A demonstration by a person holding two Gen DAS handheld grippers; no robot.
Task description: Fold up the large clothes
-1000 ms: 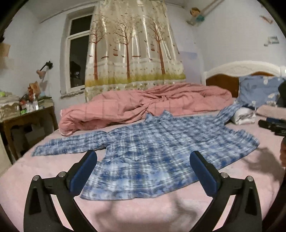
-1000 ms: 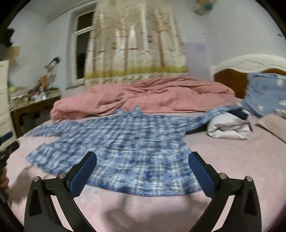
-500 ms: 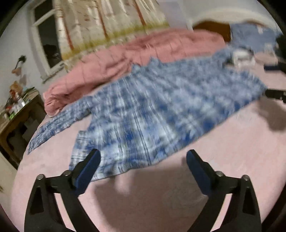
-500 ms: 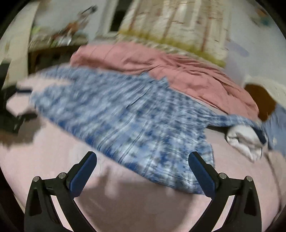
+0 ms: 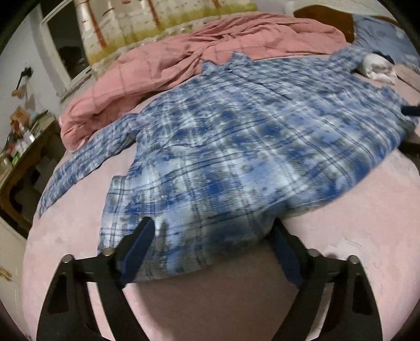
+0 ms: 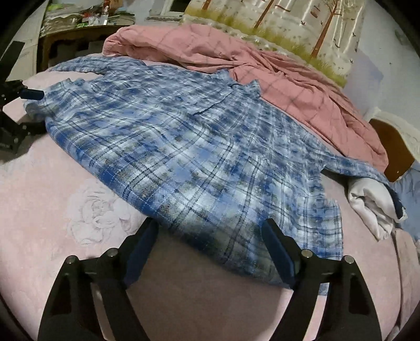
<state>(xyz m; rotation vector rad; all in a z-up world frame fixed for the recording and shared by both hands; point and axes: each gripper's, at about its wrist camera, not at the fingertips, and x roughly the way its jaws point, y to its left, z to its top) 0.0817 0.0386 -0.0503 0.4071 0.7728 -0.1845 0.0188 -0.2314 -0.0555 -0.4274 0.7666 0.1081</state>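
Both grippers have dropped to the plaid shirt (image 5: 236, 147) hem; left gripper (image 5: 212, 230) and right gripper (image 6: 210, 230) jaws, just narrowing, straddle it unclamped.

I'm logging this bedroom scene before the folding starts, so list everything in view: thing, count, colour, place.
plaid shirt: 1, blue and white, spread flat on the bed, sleeves out.
bed cover: 1, pale pink, under the shirt.
quilt: 1, dusty pink, bunched behind the shirt.
white cloth: 1, rumpled, under a sleeve end.
pillow: 1, blue, by the headboard.
headboard: 1, brown and white.
curtain: 1, tree print.
side table: 1, brown, cluttered.
left gripper: 1, black, blue pads, open at the hem, jaws just closing.
right gripper: 1, same, open at the hem, closing.
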